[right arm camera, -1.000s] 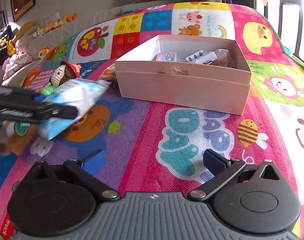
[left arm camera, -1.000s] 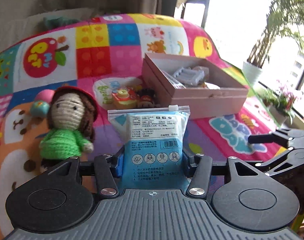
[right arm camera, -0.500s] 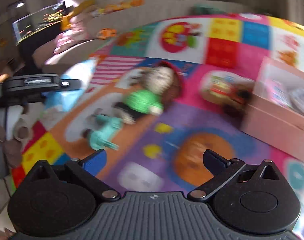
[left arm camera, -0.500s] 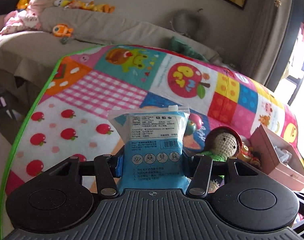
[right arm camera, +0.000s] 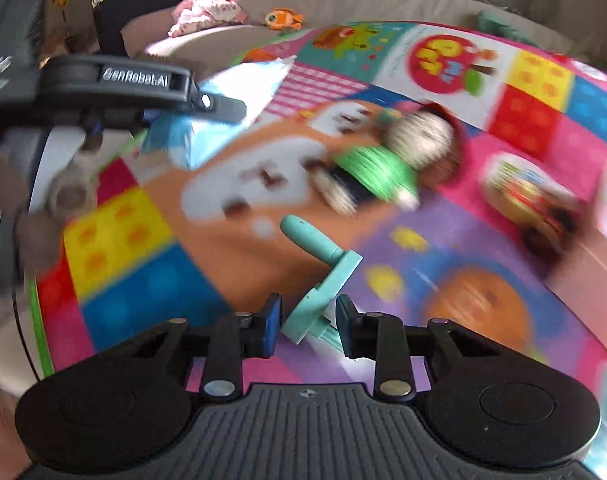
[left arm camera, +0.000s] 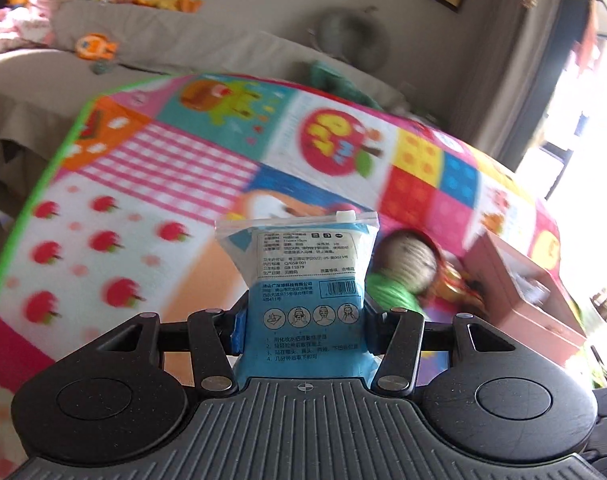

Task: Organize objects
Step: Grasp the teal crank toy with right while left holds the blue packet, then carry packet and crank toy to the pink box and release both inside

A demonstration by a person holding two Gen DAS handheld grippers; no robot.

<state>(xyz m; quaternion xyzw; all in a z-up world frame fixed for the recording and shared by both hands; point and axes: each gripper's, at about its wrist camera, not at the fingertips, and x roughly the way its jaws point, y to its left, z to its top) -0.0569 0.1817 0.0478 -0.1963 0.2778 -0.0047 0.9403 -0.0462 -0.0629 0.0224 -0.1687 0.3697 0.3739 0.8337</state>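
While my left claw (left arm camera: 303,320) clamps a blue packet (left arm camera: 305,280) upright above the play mat (left arm camera: 143,208) —
my right claw (right arm camera: 308,320) straddles a teal handle (right arm camera: 321,280) lying on the mat; whether it grips, I cannot tell.

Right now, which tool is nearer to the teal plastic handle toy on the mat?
Right. The right tool has the teal handle toy between its fingers; the left tool is up and away to its left, holding the blue packet.

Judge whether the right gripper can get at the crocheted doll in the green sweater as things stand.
Probably not yet: the right gripper has its jaws closing around the teal plastic handled toy, and the crocheted doll in the green sweater lies beyond it.
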